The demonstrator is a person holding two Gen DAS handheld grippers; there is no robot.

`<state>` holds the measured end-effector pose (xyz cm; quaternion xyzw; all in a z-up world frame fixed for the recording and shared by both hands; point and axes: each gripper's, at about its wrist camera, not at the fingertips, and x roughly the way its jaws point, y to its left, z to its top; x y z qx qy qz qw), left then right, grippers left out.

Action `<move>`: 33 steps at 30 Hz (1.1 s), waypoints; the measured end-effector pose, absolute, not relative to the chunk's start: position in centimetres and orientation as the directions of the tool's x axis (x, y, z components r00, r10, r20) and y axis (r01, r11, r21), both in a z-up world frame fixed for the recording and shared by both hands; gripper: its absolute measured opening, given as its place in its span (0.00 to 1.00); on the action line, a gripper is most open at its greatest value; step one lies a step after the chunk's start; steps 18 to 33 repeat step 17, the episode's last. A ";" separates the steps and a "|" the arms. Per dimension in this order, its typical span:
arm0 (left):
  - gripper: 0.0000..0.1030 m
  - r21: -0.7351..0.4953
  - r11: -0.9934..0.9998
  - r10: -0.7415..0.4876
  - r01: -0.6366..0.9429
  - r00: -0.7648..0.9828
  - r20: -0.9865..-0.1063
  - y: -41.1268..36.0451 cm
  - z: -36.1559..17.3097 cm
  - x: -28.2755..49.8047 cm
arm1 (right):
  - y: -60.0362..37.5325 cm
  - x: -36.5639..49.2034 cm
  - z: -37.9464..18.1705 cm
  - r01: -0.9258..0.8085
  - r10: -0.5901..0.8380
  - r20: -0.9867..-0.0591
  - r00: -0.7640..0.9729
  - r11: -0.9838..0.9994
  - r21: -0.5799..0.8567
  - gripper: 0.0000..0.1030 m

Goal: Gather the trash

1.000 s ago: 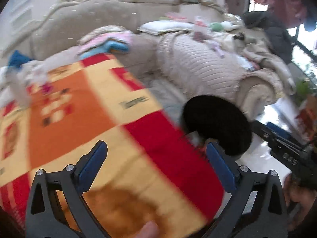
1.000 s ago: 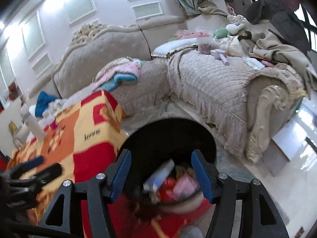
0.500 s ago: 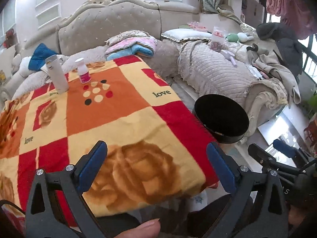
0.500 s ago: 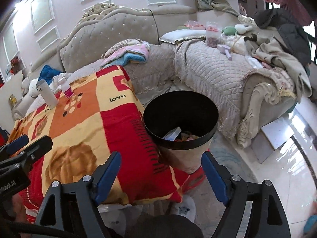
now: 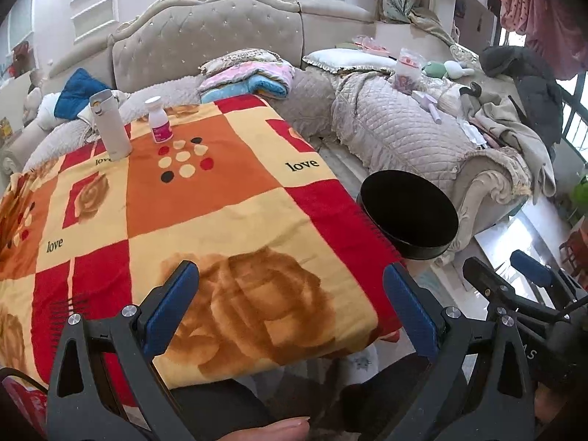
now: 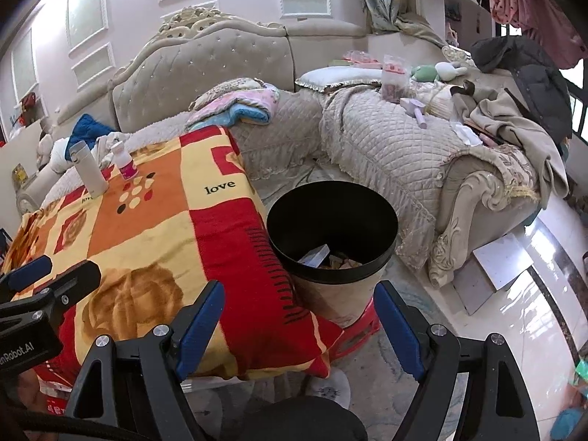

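A sofa-lined living room holds a blanket-covered desk (image 5: pixel 205 213) beside the bin (image 6: pixel 332 235), which already contains trash. The left gripper (image 5: pixel 290 308) and right gripper (image 6: pixel 299 325) are both spread wide and empty. No trash shows on the desk, so collecting seems nearly done; next comes finding any leftover scrap.

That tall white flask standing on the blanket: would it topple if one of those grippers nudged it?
Probably. The white flask is tall and narrow, standing on a soft blanket, so a nudge near its top likely tips it. Its smooth round body might then roll.

Black-rimmed bin (image 6: pixel 332 268) with trash inside, beside blanket-covered table (image 6: pixel 154 235), beyond empty spread right claw (image 6: pixel 299 318)
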<state>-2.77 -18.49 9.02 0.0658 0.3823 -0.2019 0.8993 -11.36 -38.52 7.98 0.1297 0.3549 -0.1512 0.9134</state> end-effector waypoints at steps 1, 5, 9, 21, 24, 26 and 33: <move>0.97 -0.037 0.910 -0.314 0.413 0.627 -0.713 -18.5 9.0 -2.8 | -38.6 -11.4 8.0 0.370 -0.187 -0.688 0.702 0.920 0.127 0.79; 0.97 -0.037 0.908 -0.315 0.417 0.624 -0.715 -18.5 9.0 -2.8 | -38.8 -11.5 8.0 0.371 -0.186 -0.689 0.700 0.919 0.130 0.79; 0.97 -0.031 0.906 -0.315 0.422 0.624 -0.716 -18.7 9.1 -3.1 | -38.8 -11.5 8.1 0.370 -0.188 -0.685 0.704 0.920 0.129 0.79; 0.97 -0.022 0.915 -0.306 0.403 0.657 -0.689 -18.4 9.4 -4.0 | -38.3 -11.8 8.3 0.360 -0.180 -0.676 0.714 0.923 0.135 0.79; 0.97 -0.022 0.915 -0.306 0.403 0.657 -0.689 -18.4 9.4 -4.0 | -38.3 -11.8 8.3 0.360 -0.180 -0.676 0.714 0.923 0.135 0.79; 0.97 -0.022 0.915 -0.306 0.403 0.657 -0.689 -18.4 9.4 -4.0 | -38.3 -11.8 8.3 0.360 -0.180 -0.676 0.714 0.923 0.135 0.79; 0.97 -0.022 0.915 -0.306 0.403 0.657 -0.689 -18.4 9.4 -4.0 | -38.3 -11.8 8.3 0.360 -0.180 -0.676 0.714 0.923 0.135 0.79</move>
